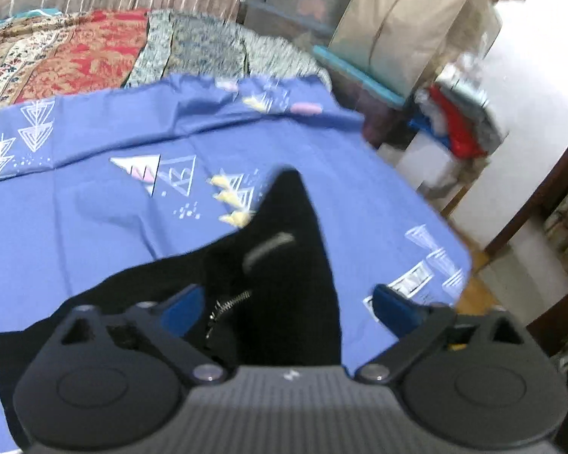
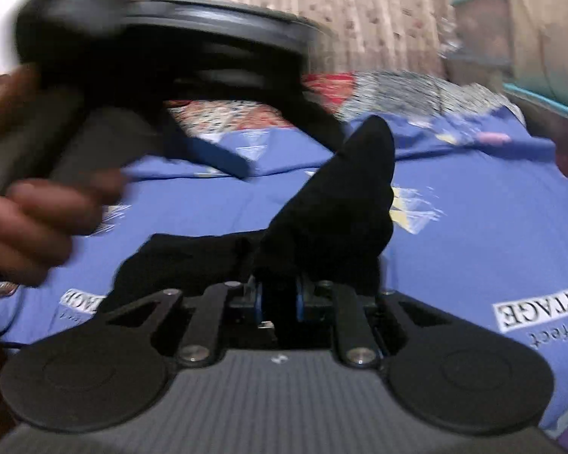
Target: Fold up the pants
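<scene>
Judging our fold barely begun, we hold the black pants [image 2: 333, 204] clamped in the right tongs [image 2: 278, 300], the left tongs [image 1: 287, 308] apart, on the bed [image 1: 94, 204].

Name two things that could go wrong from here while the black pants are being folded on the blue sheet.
The right tool pinches only a small bunch of the black pants, so the cloth may slip out. The left tool is open over the zipper and holds nothing, so the fold may drag unevenly and rumple the blue sheet.
</scene>
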`<state>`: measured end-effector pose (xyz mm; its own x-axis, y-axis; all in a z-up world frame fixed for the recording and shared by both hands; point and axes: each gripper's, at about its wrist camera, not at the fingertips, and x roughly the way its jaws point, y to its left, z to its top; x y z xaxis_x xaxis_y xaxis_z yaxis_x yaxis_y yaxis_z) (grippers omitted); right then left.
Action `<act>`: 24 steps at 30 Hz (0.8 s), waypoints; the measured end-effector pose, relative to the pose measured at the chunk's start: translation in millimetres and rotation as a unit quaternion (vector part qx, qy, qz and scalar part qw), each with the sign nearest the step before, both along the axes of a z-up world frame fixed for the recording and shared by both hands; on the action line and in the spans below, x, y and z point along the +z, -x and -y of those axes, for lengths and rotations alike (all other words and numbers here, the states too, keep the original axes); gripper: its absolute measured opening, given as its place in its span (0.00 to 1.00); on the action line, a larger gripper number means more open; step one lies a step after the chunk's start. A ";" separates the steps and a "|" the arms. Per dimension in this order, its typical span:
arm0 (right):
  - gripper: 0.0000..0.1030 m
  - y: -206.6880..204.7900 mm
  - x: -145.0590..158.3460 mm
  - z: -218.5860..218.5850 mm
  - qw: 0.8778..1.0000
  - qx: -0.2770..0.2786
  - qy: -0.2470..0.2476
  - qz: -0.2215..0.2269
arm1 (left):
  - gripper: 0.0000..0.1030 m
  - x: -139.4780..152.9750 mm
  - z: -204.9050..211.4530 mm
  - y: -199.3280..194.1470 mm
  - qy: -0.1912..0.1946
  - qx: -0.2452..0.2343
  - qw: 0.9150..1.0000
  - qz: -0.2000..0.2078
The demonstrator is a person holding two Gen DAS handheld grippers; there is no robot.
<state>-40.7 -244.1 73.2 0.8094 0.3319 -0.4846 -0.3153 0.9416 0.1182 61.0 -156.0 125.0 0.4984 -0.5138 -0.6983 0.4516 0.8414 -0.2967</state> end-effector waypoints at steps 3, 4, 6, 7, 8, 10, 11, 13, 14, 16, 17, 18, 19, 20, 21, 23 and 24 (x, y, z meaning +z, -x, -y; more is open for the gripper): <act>0.17 6.1 9.2 -8.6 1.000 0.023 -0.013 0.001 | 0.15 -11.2 -12.7 -5.4 -0.003 0.003 1.000 -0.023; 0.17 7.1 12.8 -11.3 0.999 0.030 -0.015 -0.003 | 0.14 -9.1 -28.2 -4.0 0.019 0.013 0.999 -0.024; 0.17 4.5 20.5 -16.4 0.997 0.058 -0.039 -0.009 | 0.14 -1.2 -61.7 4.7 0.055 0.027 0.998 -0.019; 0.17 0.4 23.8 -19.8 0.996 0.073 -0.057 -0.014 | 0.14 3.2 -78.2 9.9 0.068 0.033 0.997 -0.013; 0.17 -2.2 28.8 -24.5 0.992 0.094 -0.078 -0.022 | 0.14 7.0 -95.7 16.6 0.077 0.041 0.996 -0.005; 0.17 -5.5 34.6 -39.0 0.986 0.131 -0.099 -0.033 | 0.14 10.9 -128.6 28.0 0.086 0.063 0.994 0.004; 0.17 -9.3 35.0 -49.7 0.983 0.150 -0.102 -0.039 | 0.14 9.2 -145.6 33.3 0.089 0.079 0.993 0.004; 0.17 -13.5 29.0 -76.0 0.977 0.184 -0.092 -0.053 | 0.14 -2.1 -176.9 40.6 0.091 0.114 0.989 -0.007; 0.17 -17.2 23.7 -87.8 0.974 0.198 -0.085 -0.063 | 0.14 -12.1 -190.6 43.0 0.093 0.133 0.987 -0.020; 0.17 -28.7 6.3 -110.5 0.967 0.219 -0.076 -0.101 | 0.14 -38.5 -212.8 45.4 0.094 0.170 0.980 -0.053; 0.17 -36.7 -4.6 -119.1 0.964 0.223 -0.073 -0.128 | 0.14 -53.8 -220.7 46.0 0.088 0.184 0.977 -0.068; 0.17 -41.9 -17.7 -128.1 0.959 0.227 -0.063 -0.157 | 0.14 -69.9 -226.6 45.8 0.082 0.196 0.973 -0.086; 0.18 -44.5 -27.4 -134.5 0.956 0.230 -0.048 -0.176 | 0.15 -87.4 -230.2 45.2 0.078 0.207 0.969 -0.108; 0.20 -46.3 -36.3 -140.0 0.952 0.232 -0.031 -0.197 | 0.16 -100.9 -232.3 44.4 0.073 0.215 0.966 -0.125; 0.21 -45.7 -39.5 -141.8 0.949 0.233 -0.027 -0.211 | 0.20 -111.7 -232.0 43.5 0.069 0.222 0.963 -0.135; 0.29 -46.9 -32.0 -133.7 0.947 0.236 -0.044 -0.214 | 0.22 -118.4 -232.4 47.1 0.080 0.228 0.962 -0.129; 0.35 -46.8 -22.5 -126.3 0.946 0.239 -0.060 -0.211 | 0.25 -116.7 -232.0 48.2 0.084 0.229 0.962 -0.125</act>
